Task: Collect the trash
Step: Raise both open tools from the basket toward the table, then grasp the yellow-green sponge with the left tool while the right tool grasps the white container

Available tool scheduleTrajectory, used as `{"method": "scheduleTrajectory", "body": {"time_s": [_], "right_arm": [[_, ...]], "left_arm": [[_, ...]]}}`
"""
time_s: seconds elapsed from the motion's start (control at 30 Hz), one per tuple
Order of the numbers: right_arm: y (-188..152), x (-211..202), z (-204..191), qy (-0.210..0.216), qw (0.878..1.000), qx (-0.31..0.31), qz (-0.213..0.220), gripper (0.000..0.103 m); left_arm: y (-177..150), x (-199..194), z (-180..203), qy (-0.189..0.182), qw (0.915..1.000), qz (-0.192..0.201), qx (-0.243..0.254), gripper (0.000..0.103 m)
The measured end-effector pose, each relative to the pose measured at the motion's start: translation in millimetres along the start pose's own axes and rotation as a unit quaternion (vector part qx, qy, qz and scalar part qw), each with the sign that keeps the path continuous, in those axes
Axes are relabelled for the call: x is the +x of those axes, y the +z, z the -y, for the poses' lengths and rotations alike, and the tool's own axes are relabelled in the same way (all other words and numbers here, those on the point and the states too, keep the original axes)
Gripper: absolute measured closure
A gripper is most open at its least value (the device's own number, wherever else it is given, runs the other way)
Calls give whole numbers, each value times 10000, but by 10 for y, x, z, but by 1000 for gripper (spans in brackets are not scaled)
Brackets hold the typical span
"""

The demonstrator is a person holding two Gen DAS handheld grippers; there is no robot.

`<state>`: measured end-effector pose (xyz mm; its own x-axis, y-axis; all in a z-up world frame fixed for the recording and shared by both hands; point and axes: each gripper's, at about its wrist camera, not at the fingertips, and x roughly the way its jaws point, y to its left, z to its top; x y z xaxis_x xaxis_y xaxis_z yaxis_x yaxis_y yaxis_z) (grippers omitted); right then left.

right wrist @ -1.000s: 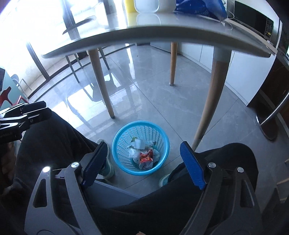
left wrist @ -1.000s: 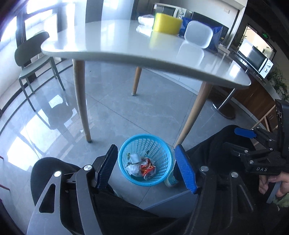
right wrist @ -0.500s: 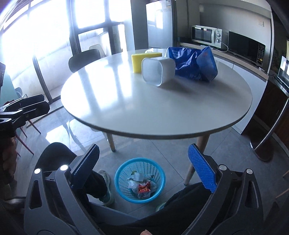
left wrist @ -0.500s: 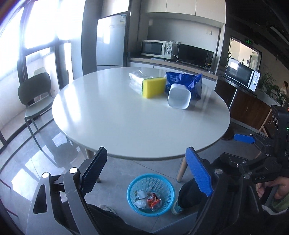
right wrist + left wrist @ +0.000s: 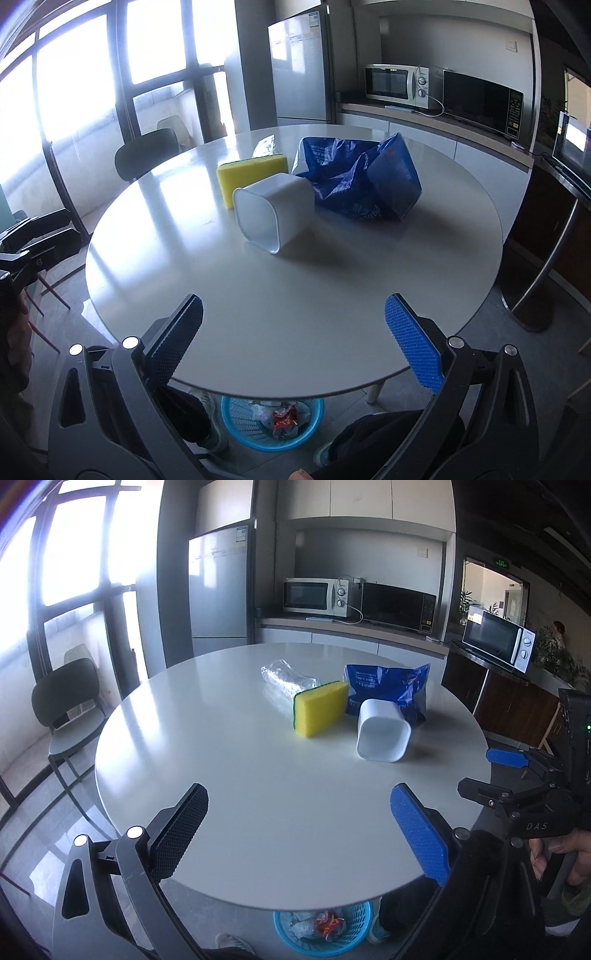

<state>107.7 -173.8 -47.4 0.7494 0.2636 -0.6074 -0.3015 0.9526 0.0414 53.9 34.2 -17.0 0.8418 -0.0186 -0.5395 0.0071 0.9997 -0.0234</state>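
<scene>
A round white table (image 5: 229,775) (image 5: 332,314) holds a white tub (image 5: 382,734) (image 5: 275,212) on its side, a yellow sponge (image 5: 320,708) (image 5: 251,177), a crumpled blue bag (image 5: 388,688) (image 5: 358,181) and a clear plastic wrapper (image 5: 284,677) (image 5: 264,146). A blue trash basket (image 5: 325,928) (image 5: 271,424) with trash in it stands on the floor under the near table edge. My left gripper (image 5: 301,834) and right gripper (image 5: 295,339) are both open and empty, above the near table edge.
A dark chair (image 5: 68,709) (image 5: 146,153) stands left of the table. A fridge (image 5: 218,594) and microwaves (image 5: 317,596) line the back counter. The person's legs are beside the basket. The right gripper shows at the left wrist view's right edge (image 5: 509,775).
Both grippers have risen from under the table, over the basket, to above the tabletop. Both stayed open and empty.
</scene>
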Motion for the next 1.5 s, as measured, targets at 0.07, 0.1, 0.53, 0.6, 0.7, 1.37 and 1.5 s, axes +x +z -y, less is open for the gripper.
{"method": "scheduleTrajectory", "body": {"time_s": [0.07, 0.1, 0.53, 0.6, 0.7, 1.37, 1.5], "right_arm": [[72, 58, 33, 33, 9999, 108, 47, 9], [113, 78, 42, 74, 9998, 128, 102, 9], [478, 552, -45, -79, 9999, 110, -75, 9], [513, 635, -41, -77, 9997, 156, -164, 11], [539, 722, -24, -175, 9993, 188, -256, 15], [505, 879, 167, 272, 9971, 371, -614, 101], [478, 814, 178, 276, 9975, 359, -539, 101]], "left_arm": [[77, 103, -32, -57, 10000, -15, -42, 6], [104, 136, -45, -95, 9999, -27, -70, 6], [406, 722, -151, -203, 9993, -291, 96, 6], [468, 801, -163, -259, 9990, -348, 128, 6], [565, 915, -182, -334, 9983, -437, 169, 6], [814, 1765, -21, -1017, 9841, -1273, 704, 39], [795, 1789, -81, -1176, 9828, -1388, 305, 75]]}}
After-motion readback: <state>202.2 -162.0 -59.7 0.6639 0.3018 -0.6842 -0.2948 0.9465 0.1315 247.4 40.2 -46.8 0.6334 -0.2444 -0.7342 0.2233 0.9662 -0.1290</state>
